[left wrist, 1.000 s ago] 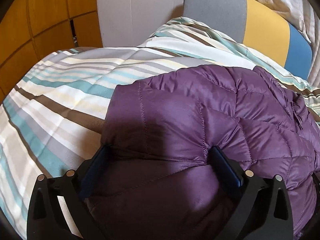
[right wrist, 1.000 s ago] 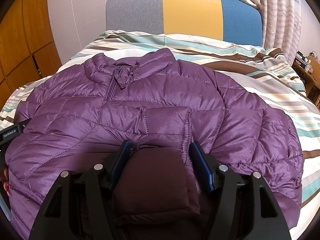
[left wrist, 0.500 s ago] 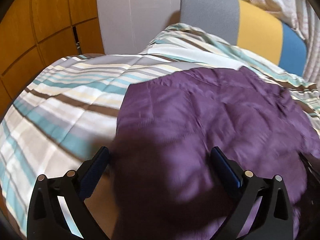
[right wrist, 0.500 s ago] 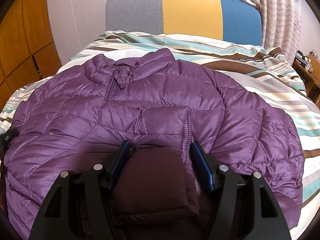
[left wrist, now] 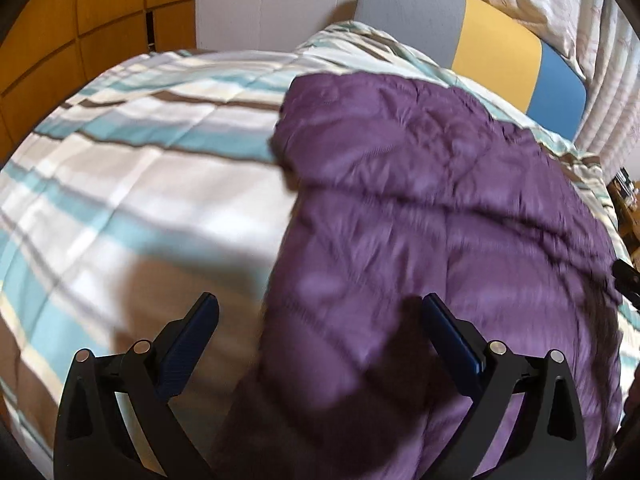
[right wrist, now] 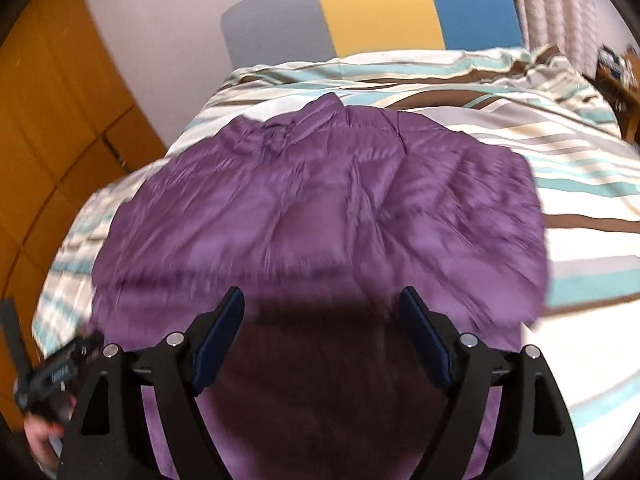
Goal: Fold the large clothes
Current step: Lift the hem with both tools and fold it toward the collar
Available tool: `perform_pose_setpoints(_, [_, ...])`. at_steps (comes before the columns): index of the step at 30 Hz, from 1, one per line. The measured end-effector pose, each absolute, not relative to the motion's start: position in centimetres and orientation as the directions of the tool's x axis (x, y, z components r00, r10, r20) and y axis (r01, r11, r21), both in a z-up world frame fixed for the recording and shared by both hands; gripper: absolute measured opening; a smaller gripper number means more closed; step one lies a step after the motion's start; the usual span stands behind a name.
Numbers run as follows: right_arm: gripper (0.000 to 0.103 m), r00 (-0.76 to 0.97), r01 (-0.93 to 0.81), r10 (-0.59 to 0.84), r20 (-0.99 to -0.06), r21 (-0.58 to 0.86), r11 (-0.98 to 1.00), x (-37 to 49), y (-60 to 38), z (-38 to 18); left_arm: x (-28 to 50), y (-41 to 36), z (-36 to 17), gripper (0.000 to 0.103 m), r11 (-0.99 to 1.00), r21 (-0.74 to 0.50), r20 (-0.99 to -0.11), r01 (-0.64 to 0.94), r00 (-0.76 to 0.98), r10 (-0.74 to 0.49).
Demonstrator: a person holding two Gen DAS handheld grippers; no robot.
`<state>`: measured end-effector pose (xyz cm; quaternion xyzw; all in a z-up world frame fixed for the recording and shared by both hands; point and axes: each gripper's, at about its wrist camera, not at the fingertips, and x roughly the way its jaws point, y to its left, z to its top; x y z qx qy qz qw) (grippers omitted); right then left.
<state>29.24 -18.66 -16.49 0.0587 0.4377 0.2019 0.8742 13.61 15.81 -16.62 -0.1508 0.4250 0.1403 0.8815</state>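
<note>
Purple quilted jacket flat on bed; right tool opening, left tool apart.

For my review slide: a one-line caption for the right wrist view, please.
Right claw, jaws opening, above a purple puffer jacket spread on the striped duvet, colour-block headboard behind.

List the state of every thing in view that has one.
purple jacket: lying spread on the bed, collar toward the headboard, not gripped
striped duvet: spread over the bed
left tool: open, empty
right tool: opening, nothing pinched between its pads
</note>
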Motion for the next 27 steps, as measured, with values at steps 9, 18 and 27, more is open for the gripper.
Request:
perform_pose_setpoints(9, [0.079,0.511,-0.236,0.37,-0.776,0.287,0.928,21.9,-26.0,-18.0,8.2,15.3,-16.9,0.1,0.934,-0.143,-0.769,-0.328,0.631,0.104])
perform_pose_setpoints(18, [0.066,0.46,-0.201,0.389,-0.798,0.333,0.921,16.9,-32.1,-19.2,4.4,15.3,-16.9,0.1,0.946,-0.15,-0.753,-0.286,0.653,0.078])
perform_pose_setpoints(27, [0.058,0.411,-0.208,0.435,-0.801,0.383,0.9,13.8,-34.5,-19.8,1.1,15.5,-16.9,0.092,0.944,-0.187,-0.741,-0.271,0.67,0.046])
